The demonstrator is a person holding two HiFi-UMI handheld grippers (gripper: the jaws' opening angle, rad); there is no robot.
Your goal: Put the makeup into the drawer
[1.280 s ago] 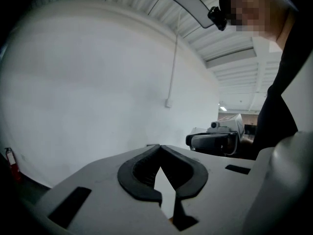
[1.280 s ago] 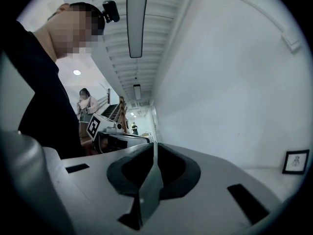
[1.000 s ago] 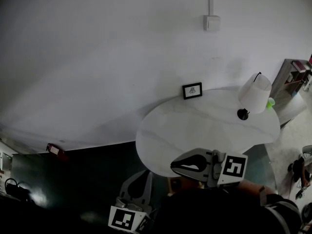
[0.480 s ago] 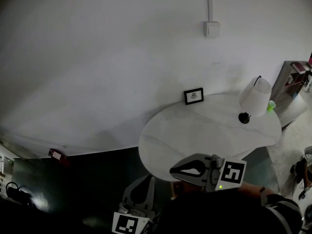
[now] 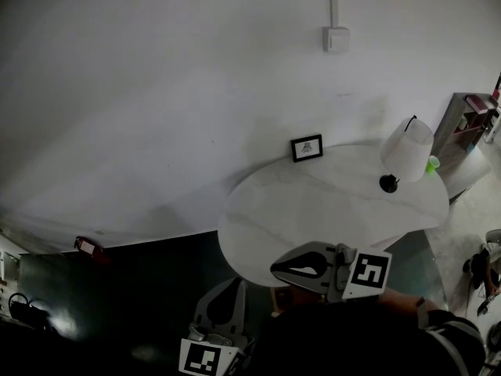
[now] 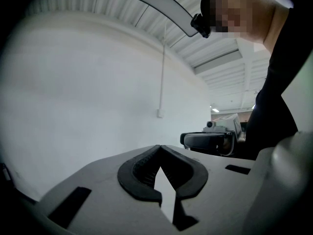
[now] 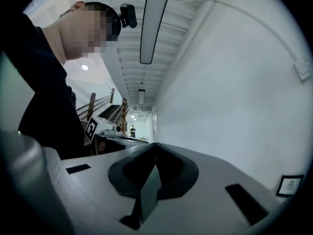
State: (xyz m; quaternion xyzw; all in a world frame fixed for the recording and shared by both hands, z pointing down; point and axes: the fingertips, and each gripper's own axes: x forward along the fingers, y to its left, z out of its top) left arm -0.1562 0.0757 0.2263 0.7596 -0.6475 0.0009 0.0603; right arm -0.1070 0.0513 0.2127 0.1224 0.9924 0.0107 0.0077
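No makeup and no drawer show in any view. My right gripper [image 5: 275, 269] hovers at the near edge of the white oval table [image 5: 313, 202], held level, jaws shut with nothing between them; its own view shows the tips meeting [image 7: 155, 146]. My left gripper [image 5: 234, 283] hangs lower and to the left, off the table over the dark floor. Its jaws are shut too and hold nothing [image 6: 159, 148]. Each gripper sees the other: the right gripper [image 6: 207, 141] in the left gripper view, the left one's marker cube [image 7: 93, 129] in the right gripper view.
On the table stand a small black picture frame [image 5: 306, 147] by the wall, a lamp with a white shade [image 5: 407, 152] and a green cup [image 5: 434, 164]. A white wall with a switch box [image 5: 337, 37] rises behind. Shelving [image 5: 470, 124] stands at the right.
The head view swayed slightly up and back down. Both grippers stay where they were, jaws shut.
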